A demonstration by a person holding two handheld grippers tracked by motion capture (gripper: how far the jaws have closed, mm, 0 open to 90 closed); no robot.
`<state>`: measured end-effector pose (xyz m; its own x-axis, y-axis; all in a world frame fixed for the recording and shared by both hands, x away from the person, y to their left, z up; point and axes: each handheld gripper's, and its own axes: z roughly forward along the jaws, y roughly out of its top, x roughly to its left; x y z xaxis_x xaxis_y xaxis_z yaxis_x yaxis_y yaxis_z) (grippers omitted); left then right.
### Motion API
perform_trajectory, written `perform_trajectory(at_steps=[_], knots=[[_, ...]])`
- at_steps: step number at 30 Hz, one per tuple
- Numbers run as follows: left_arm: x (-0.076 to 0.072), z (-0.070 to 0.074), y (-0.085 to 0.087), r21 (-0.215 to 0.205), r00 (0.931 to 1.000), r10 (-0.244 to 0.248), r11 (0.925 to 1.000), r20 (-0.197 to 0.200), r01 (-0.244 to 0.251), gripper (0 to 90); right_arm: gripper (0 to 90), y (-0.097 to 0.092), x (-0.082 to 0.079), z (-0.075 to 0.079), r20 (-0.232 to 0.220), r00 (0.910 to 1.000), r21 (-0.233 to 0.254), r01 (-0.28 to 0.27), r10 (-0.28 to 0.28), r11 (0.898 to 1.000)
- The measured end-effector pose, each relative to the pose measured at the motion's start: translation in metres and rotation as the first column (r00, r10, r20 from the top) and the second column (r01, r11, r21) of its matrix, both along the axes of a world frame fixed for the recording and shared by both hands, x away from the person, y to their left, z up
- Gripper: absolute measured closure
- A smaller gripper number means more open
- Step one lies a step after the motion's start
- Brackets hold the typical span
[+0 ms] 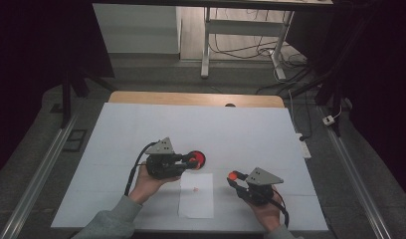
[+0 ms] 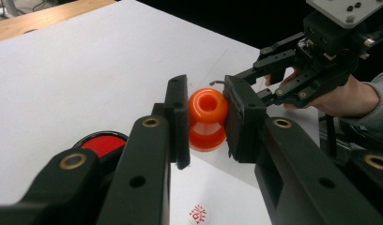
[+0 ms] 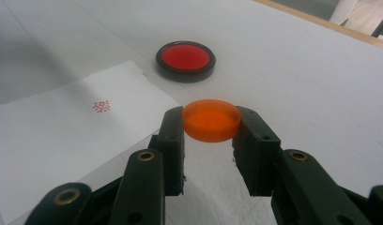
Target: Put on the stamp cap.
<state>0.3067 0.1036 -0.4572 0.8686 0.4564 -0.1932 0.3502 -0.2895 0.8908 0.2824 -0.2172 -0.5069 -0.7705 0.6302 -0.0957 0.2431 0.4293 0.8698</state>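
My left gripper (image 2: 207, 123) is shut on an orange spool-shaped stamp (image 2: 207, 108), held just above the table. In the high view this gripper (image 1: 190, 161) points right, its tips over a round red ink pad (image 1: 198, 159) in a black case. The ink pad (image 2: 101, 143) lies just left of the jaws in the left gripper view. My right gripper (image 3: 211, 129) is shut on a flat orange round cap (image 3: 211, 119), its rim between the pads. That gripper (image 1: 234, 178) sits at the front right, pointing left. The ink pad (image 3: 185, 61) lies beyond the cap.
A small white paper sheet (image 1: 196, 196) with a red stamp mark (image 3: 101, 106) lies between the two hands near the front edge. A white cover (image 1: 141, 124) spreads over the wooden table (image 1: 196, 98). Desk legs and cables stand on the floor beyond.
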Motion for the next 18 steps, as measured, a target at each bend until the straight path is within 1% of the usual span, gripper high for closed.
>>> perform_trajectory(at_steps=[3,5,7,10,18], knots=[[0.0,-0.001,-0.001,0.009,1.0,0.002,1.0,-0.001,-0.002,72.5,64.2,0.003,-0.001,0.0,0.001,1.0,-0.001,-0.007,0.007,1.0],[0.001,-0.002,-0.001,0.01,1.0,0.002,0.9999,-0.002,-0.002,72.5,64.2,0.005,-0.002,0.0,0.005,0.9999,0.007,-0.013,0.013,1.0],[0.001,-0.003,-0.001,0.013,1.0,0.001,0.9999,-0.007,-0.001,72.5,64.3,0.007,-0.002,0.0,0.004,0.9998,0.001,-0.019,0.019,1.0],[0.001,-0.006,-0.004,0.02,0.9999,-0.004,0.9998,-0.011,0.004,72.5,64.2,0.012,-0.003,0.0,-0.008,0.9994,0.018,-0.034,0.034,0.999],[0.001,-0.011,-0.009,0.037,0.9997,-0.016,0.9992,-0.021,0.017,72.5,64.2,0.027,-0.005,-0.002,-0.011,0.9975,0.016,-0.07,0.07,0.997]])
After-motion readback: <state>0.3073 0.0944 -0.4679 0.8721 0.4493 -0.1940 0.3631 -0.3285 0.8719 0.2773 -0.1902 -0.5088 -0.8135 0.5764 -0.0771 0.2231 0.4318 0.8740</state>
